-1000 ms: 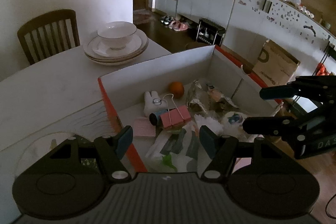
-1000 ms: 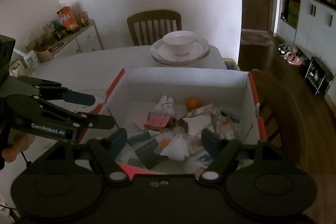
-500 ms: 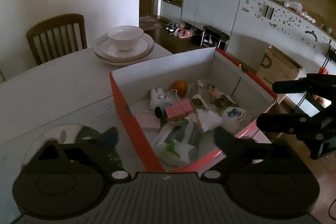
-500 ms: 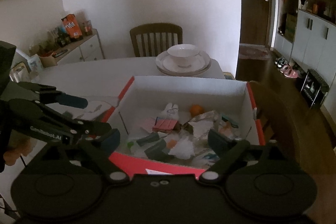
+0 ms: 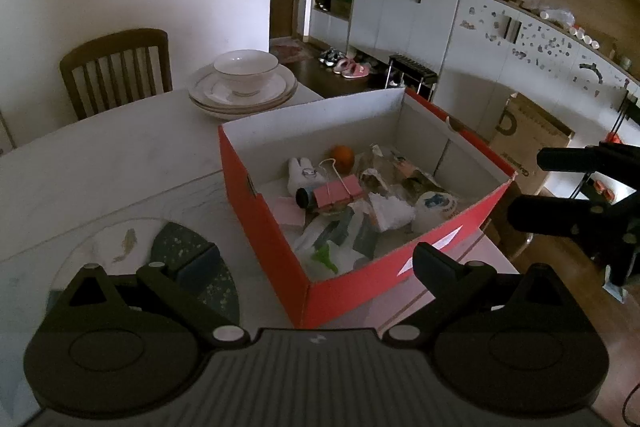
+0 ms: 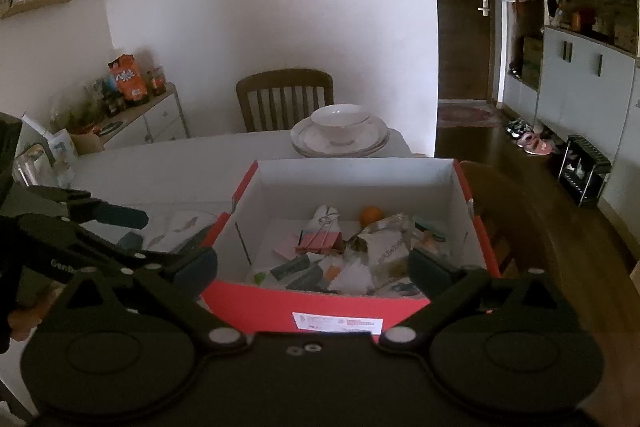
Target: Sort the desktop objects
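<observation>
— Starting with the biggest thing, what carries it all?

— A pale table (image 5: 100, 163) spans both views; a wooden chair (image 6: 284, 99) stands at its far edge; on the table sits a red cardboard box (image 5: 272, 239) with white inner walls, open at the top.

— And beside the box?

— Behind it, a stack of white plates (image 5: 244, 95) with a bowl (image 5: 245, 71) on top, near the far edge of the table; to the box's left lies a round glass mat (image 5: 120, 247) with a dark patterned patch.

— Where are the desktop objects?

— All inside the box, heaped on its floor; a white plush toy (image 5: 302, 175) toward the back, an orange (image 5: 343, 157) just beside it, crumpled foil wrappers (image 6: 384, 239) to the right; a pink binder clip (image 5: 338, 193) rests on the pile near the middle; pink sticky notes (image 5: 289, 210) lie by the left wall; a green scrap (image 5: 325, 255) sits at the near end.

— The grippers?

— The left gripper (image 5: 316, 261) is spread wide, holding nothing, one finger over the mat, the other before the box's near wall; the right gripper (image 6: 314, 267) is also spread wide and empty, its fingers straddling the box's near wall.
</observation>
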